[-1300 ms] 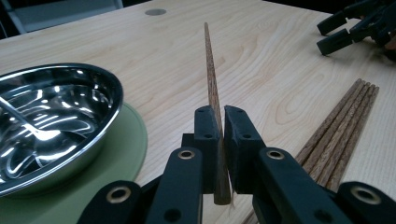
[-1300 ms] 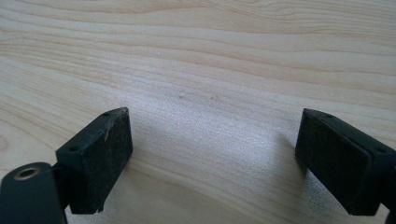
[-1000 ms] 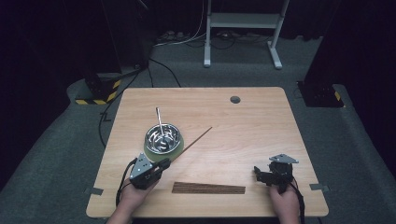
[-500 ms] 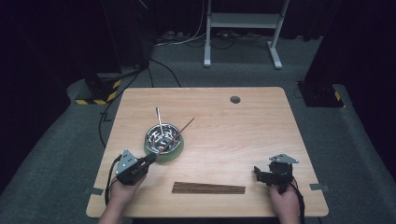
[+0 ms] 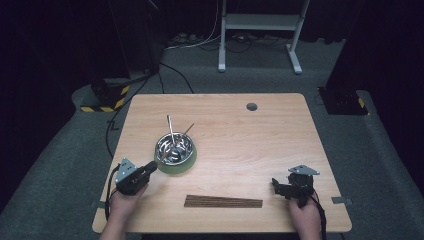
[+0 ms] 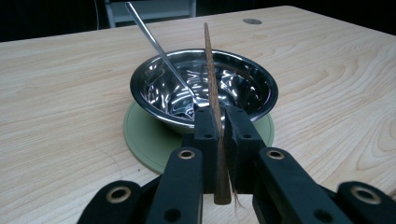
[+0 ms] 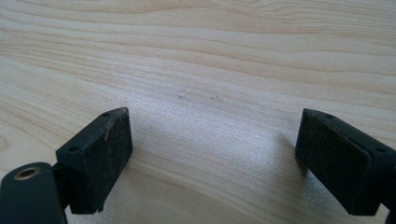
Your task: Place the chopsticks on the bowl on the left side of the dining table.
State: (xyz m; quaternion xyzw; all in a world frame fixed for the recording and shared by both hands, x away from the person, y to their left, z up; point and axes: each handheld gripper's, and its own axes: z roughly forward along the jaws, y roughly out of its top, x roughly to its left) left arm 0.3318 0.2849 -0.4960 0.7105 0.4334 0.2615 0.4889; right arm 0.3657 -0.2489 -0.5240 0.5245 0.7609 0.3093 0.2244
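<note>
Your left gripper (image 6: 220,122) is clamped on a chopstick (image 6: 212,88), and that stick is the thing in hand. It is dark brown wood with a fine grain, slim and straight, tapering from a thick squared butt to a thin tip. The butt pokes out below the pads toward the camera in the left gripper view, with a few loose fibres at its cut end. The jaws pinch it low on its length, so most of the stick runs free ahead of them. From there it passes over the near rim of the bowl (image 6: 140,91) and across its hollow, the tip showing against the table (image 6: 60,93) beyond the far rim. From the high view the chopstick (image 5: 186,132) slants up and to the right over the bowl (image 5: 188,143), with your left gripper (image 5: 153,164) just at the bowl's lower left edge.

The bowl is shiny steel and stands on a pale green round mat (image 6: 144,140). A thin metal rod (image 6: 159,46) leans in it, its lower end on the bottom and its upper end sticking out over the far left rim, close beside the chopstick but angled away from it.

More chopsticks (image 5: 223,201) lie in a flat row near the table's front edge, between your two hands.

Your right gripper (image 5: 278,185) rests low at the front right of the table, jaws spread wide with only bare wood between the pads (image 7: 100,161).
</note>
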